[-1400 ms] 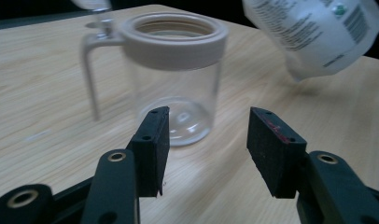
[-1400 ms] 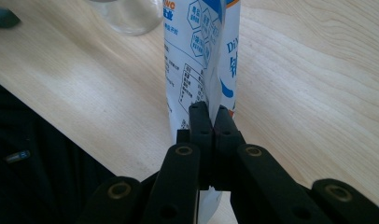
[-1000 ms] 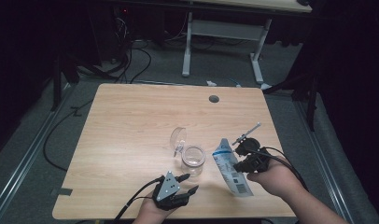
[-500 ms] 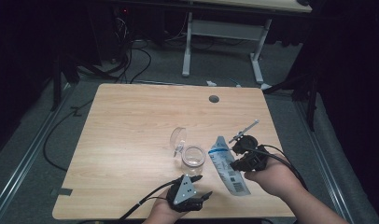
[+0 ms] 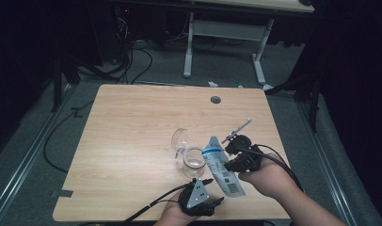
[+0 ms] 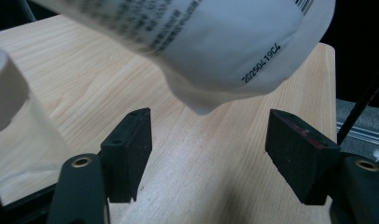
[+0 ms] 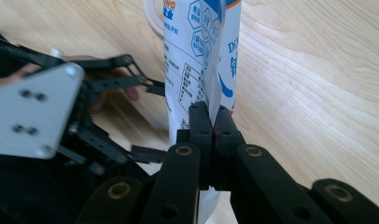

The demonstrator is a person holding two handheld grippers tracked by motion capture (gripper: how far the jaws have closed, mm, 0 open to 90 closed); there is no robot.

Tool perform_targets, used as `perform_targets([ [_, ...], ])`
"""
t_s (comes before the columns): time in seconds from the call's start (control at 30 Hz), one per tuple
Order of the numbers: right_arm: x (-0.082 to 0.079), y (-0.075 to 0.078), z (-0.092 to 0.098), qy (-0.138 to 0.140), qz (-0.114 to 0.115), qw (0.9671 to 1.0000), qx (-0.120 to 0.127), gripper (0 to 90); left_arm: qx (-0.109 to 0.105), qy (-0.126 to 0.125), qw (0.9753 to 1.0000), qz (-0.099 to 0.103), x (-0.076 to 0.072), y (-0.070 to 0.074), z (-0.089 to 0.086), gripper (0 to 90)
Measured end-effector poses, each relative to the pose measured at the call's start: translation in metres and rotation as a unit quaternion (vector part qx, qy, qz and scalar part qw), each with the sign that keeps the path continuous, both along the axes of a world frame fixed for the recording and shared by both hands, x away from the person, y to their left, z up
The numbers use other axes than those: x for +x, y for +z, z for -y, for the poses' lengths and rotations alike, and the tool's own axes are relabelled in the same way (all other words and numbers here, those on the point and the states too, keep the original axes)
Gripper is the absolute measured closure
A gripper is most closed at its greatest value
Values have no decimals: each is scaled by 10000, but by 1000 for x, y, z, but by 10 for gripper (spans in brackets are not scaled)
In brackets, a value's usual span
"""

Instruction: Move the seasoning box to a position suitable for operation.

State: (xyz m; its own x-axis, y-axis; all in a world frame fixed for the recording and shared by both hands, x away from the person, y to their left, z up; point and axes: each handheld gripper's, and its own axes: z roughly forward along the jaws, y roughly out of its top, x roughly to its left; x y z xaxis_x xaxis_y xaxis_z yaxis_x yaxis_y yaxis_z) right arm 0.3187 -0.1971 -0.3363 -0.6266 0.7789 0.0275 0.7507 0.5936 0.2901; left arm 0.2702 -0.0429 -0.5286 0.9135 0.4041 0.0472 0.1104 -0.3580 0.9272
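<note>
A white and blue printed pouch (image 5: 223, 170) hangs tilted over the table's front right, and my right gripper (image 5: 228, 158) is shut on its edge. In the right gripper view the jaws pinch the pouch (image 7: 197, 56) at its side seam. A clear glass jar (image 5: 194, 163) with its hinged lid (image 5: 179, 140) swung open stands just left of the pouch. My left gripper (image 5: 211, 197) is at the front edge, open, jaws pointing at the pouch. The pouch's lower corner (image 6: 215, 46) hangs above the gap between those jaws, with the jar (image 6: 10, 107) at the left.
The wooden table (image 5: 132, 122) has a round cable hole (image 5: 215, 100) near its far edge. Cables trail from both grippers over the front edge. Behind the table stand white desk legs (image 5: 189, 42) and floor cables (image 5: 132, 66).
My left gripper has slid right along the front edge, up to the pouch's lower end. The right gripper has shifted slightly left with the pouch held.
</note>
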Motion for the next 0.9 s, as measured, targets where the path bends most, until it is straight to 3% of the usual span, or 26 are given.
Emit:
perform_targets([
  [0.33, -3, 7, -12, 148, 30, 9998, 91, 898, -89, 77, 9999, 104, 2, 4, 6, 292],
  [0.43, -4, 8, -15, 156, 6, 9998, 98, 898, -217, 101, 9994, 238, 0, 8, 6, 321],
  [0.77, -1, 7, -20, 214, 42, 9997, 56, 897, -36, 322, 9991, 290, -8, 14, 5, 423],
  [0.9, 1, 7, -21, 240, 80, 9997, 40, 897, -89, 369, 9989, 291, -13, 17, 7, 471],
])
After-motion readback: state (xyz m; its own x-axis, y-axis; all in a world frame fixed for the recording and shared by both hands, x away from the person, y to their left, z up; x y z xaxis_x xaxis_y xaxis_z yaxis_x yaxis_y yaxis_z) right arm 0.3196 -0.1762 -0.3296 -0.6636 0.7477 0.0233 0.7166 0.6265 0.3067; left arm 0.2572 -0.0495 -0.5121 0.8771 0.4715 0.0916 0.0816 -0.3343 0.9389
